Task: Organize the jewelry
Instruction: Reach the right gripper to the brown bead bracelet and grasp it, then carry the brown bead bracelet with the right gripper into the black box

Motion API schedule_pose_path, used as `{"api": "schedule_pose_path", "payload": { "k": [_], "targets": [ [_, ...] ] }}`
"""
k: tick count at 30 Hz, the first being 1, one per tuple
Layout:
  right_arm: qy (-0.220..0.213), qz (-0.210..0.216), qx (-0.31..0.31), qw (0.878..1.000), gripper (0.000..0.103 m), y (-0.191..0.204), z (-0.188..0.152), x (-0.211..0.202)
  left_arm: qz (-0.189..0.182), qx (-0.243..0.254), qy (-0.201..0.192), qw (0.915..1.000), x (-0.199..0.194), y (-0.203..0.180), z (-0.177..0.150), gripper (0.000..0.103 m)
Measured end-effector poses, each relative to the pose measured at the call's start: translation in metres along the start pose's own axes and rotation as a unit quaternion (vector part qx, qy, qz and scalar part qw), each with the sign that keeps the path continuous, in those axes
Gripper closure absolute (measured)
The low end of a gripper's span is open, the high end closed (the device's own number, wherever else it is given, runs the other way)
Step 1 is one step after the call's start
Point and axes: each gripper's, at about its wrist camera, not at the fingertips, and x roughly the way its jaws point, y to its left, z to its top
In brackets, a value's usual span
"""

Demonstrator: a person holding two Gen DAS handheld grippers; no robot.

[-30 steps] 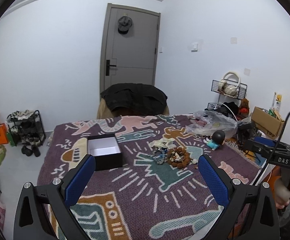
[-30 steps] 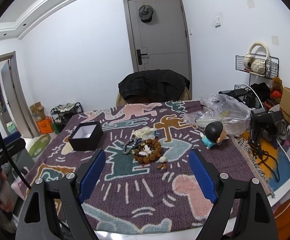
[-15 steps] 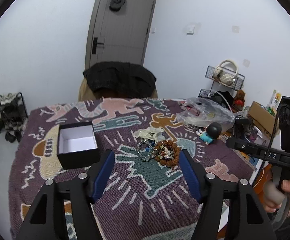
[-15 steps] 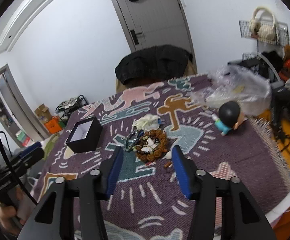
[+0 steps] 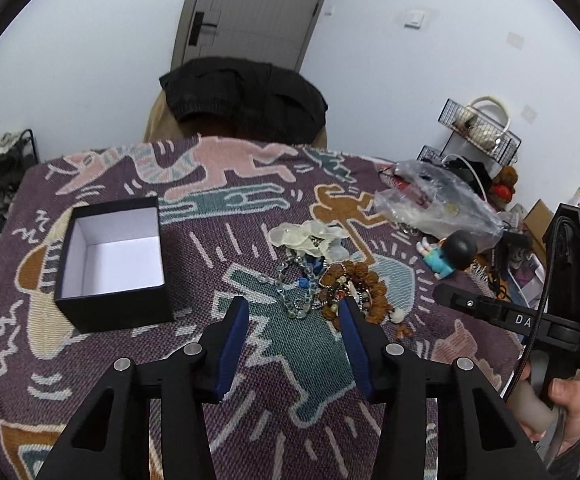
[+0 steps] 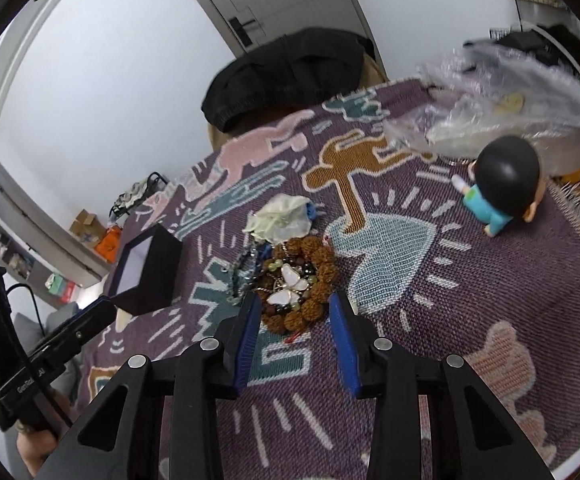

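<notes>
White walls and a grey door (image 5: 249,8) close the room behind a tabletop (image 5: 137,360) that is covered by a purple cloth woven with pink, teal and tan figures. On the cloth, near its middle, a jewelry pile (image 5: 330,284) is heaped: a ring of brown beads (image 6: 314,276), a clear chain (image 5: 290,300) on its left side, and a white butterfly piece (image 6: 287,288) lying inside the ring. Pale crumpled bags (image 6: 279,216) are seen just behind the pile. An open black box (image 5: 113,264) with a white inside is set well to the left of the pile, upright and empty. A small doll (image 6: 498,184) with a black head and blue shirt lies to the right, beside a clear plastic bag (image 5: 434,204). A dark garment (image 5: 245,92) is draped over a chair at the far edge. The left gripper (image 5: 292,312) is held just short of the pile, its blue fingers (image 5: 233,340) apart with nothing between them, having just been closing. The right gripper (image 6: 294,312) is pointed down at the bead ring, whose near edge is framed by its fingers (image 6: 340,332); they too have just been closing, and no pressing on the beads can be seen. A hand (image 5: 570,408) is seen on the right gripper's handle in the left view.
</notes>
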Motion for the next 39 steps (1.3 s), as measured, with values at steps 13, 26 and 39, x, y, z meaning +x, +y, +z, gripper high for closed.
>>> {"api": "schedule_pose_path", "payload": {
  "k": [13,26,39],
  "targets": [
    [0.042,-0.009,0.010,0.999,0.066,-0.018,0.017,0.049,0.013,-0.030,0.084,0.9959,0.086,0.008,0.017,0.067],
    [0.062,-0.011,0.000,0.998,0.066,-0.018,0.027,0.076,0.043,-0.028,0.146,0.9880,0.138,0.010,0.016,0.076],
    [0.055,0.001,-0.005,0.998,0.083,-0.019,0.029,0.074,0.032,-0.025,0.118,0.9921,0.128,0.011,0.022,0.095]
  ]
}}
